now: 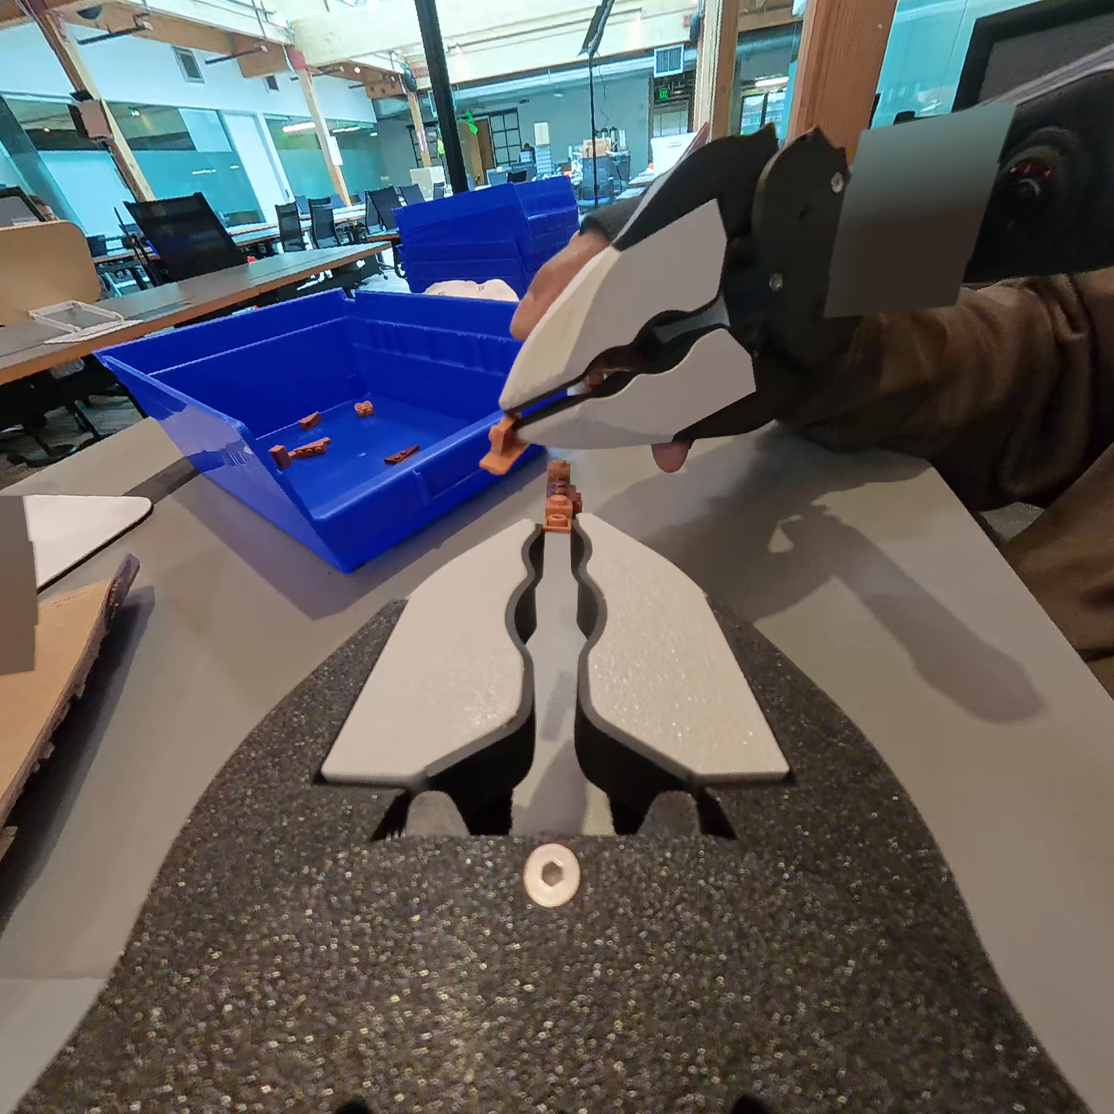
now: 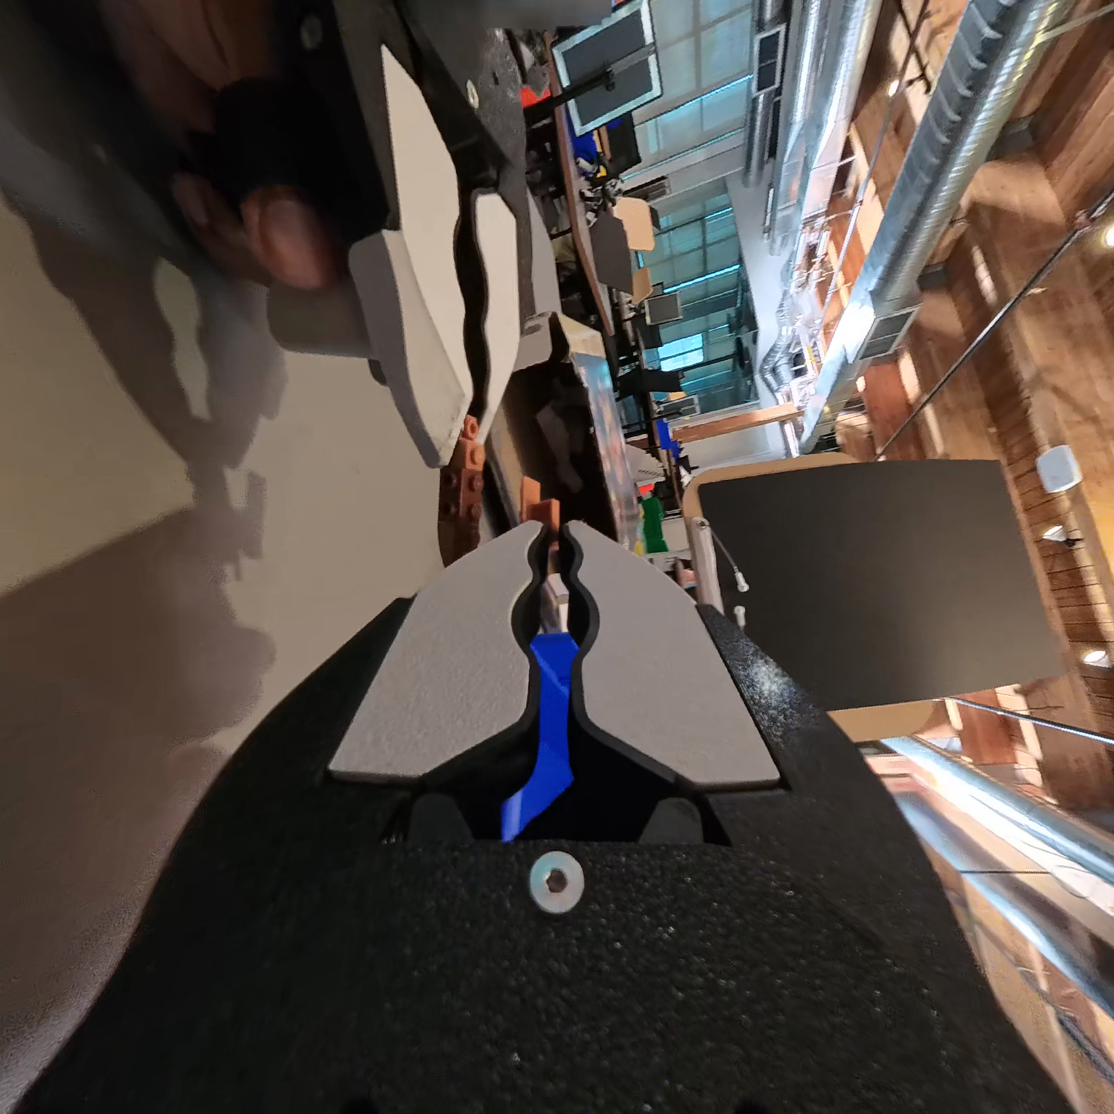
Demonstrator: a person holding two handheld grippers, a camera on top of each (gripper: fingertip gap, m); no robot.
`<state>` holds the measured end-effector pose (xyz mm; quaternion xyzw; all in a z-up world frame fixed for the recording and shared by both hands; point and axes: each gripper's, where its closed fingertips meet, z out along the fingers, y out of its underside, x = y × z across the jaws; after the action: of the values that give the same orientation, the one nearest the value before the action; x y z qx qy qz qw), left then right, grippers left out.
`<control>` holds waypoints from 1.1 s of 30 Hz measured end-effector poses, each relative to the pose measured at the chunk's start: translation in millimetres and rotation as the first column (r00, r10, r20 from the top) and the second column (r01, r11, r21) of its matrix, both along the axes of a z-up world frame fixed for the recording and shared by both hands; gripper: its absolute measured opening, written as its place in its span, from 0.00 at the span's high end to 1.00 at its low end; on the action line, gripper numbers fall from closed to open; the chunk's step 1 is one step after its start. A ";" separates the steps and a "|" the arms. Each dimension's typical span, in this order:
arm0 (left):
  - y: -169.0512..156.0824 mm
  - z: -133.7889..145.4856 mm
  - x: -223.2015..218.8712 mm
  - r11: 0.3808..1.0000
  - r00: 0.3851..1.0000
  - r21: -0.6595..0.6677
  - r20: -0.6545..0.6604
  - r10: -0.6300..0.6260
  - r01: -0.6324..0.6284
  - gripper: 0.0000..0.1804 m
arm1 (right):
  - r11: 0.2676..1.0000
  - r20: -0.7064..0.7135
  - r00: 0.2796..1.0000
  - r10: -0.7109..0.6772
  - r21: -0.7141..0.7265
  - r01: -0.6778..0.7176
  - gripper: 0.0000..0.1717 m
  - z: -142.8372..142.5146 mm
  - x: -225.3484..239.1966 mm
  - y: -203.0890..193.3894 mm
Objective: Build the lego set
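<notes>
The left fingers (image 1: 557, 523) pinch a brown brick stack (image 1: 560, 495); at its 11 o'clock, the right fingers (image 1: 512, 425) pinch an orange piece (image 1: 499, 449).

Left wrist view: bright, even indoor light from ceiling fixtures and tall windows behind. Sharp focus on near parts; soft dark shadows of gripper and sleeve fall across right part of grey table (image 1: 844, 603). Glossy sheen on blue bin (image 1: 205, 422) front wall. Strong wide-angle bending at edges. Right wrist view: rolled sideways, dimmer, motion blur at left and lower right edges, glare on ceiling ducts (image 2: 940, 181).
</notes>
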<state>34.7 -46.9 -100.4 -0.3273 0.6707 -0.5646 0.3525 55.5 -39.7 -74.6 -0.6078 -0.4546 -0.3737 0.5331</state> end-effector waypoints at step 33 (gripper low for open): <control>16.7 -8.9 3.6 0.997 0.994 0.013 -0.079 0.078 -0.077 0.96 | 0.881 -0.205 0.973 -0.109 -0.474 -0.001 0.94 -90.9 30.7 -15.2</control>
<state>38.3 -30.2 -109.3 -0.3734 0.6737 -0.5338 0.3490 86.2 -54.8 -165.4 -0.7699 -0.4509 -0.1956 0.4070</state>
